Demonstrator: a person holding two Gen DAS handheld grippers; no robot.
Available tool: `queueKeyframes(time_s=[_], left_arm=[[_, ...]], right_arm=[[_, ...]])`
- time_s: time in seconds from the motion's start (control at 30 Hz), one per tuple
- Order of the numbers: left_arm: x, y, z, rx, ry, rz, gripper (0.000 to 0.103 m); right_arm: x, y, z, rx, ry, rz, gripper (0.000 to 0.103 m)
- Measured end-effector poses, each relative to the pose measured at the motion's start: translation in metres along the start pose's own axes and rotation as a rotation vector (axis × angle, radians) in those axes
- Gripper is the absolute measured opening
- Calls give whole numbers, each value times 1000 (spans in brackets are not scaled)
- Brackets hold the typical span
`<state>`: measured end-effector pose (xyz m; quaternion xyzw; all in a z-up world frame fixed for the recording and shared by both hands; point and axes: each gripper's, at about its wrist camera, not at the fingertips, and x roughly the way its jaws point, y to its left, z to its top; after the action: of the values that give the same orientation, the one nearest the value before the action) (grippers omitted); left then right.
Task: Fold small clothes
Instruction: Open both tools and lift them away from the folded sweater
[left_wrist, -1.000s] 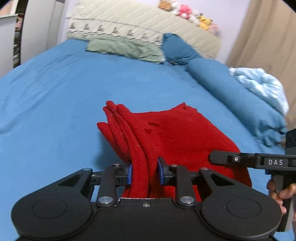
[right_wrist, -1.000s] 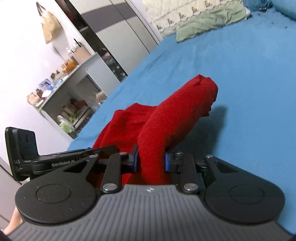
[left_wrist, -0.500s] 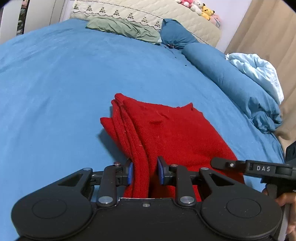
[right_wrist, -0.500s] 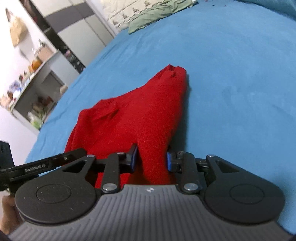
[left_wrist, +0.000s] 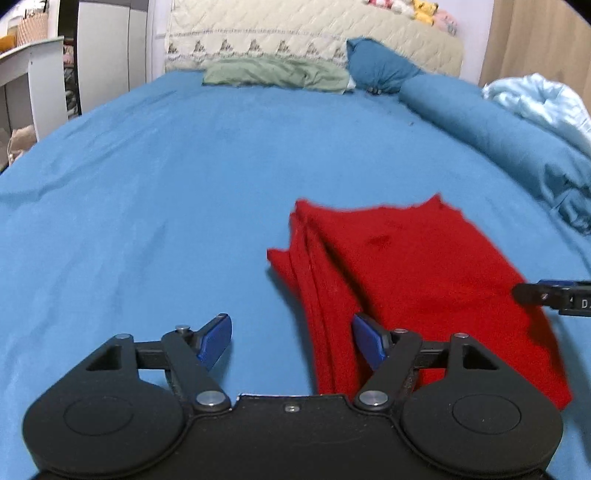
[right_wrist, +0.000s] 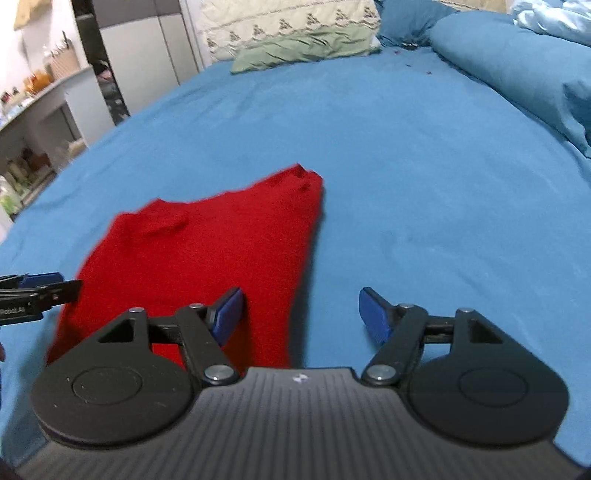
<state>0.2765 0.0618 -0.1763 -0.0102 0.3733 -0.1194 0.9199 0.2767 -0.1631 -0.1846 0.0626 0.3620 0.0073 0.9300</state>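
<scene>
- Lying folded flat on the blue bed sheet (left_wrist: 147, 192): red garment (left_wrist: 413, 273).
- Hovering wide apart at garment's near edge, gripping nothing: left gripper (left_wrist: 291, 341), right gripper (right_wrist: 301, 314), probably because fold seems finished.

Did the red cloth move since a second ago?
Yes. The red cloth came down: its far corner stood raised above the blue bedsheet, and now it lies flat there. Both grippers, left and right, are open, off it.
</scene>
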Motion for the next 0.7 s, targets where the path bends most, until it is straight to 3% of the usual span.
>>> queueKeyframes(time_s=[0.13, 0.33, 0.5, 0.6, 0.67, 0.7], left_arm=[[14, 0, -7, 2, 21, 11, 76], [-5, -6, 3, -16, 37, 50, 74], [-83, -18, 26, -35, -22, 78, 77], [-138, -28, 33, -33, -57, 95, 89], [-175, -35, 33, -28, -66, 100, 102], [-192, -40, 32, -25, -66, 105, 103]], right_arm=[[15, 3, -14, -74, 4, -76, 90], [9, 8, -11, -57, 1, -76, 89], [-59, 32, 12, -71, -55, -36, 90], [-112, 45, 22, -75, -67, -25, 95], [-150, 54, 24, -69, -77, -20, 103], [-165, 57, 24, -71, -75, -20, 103]])
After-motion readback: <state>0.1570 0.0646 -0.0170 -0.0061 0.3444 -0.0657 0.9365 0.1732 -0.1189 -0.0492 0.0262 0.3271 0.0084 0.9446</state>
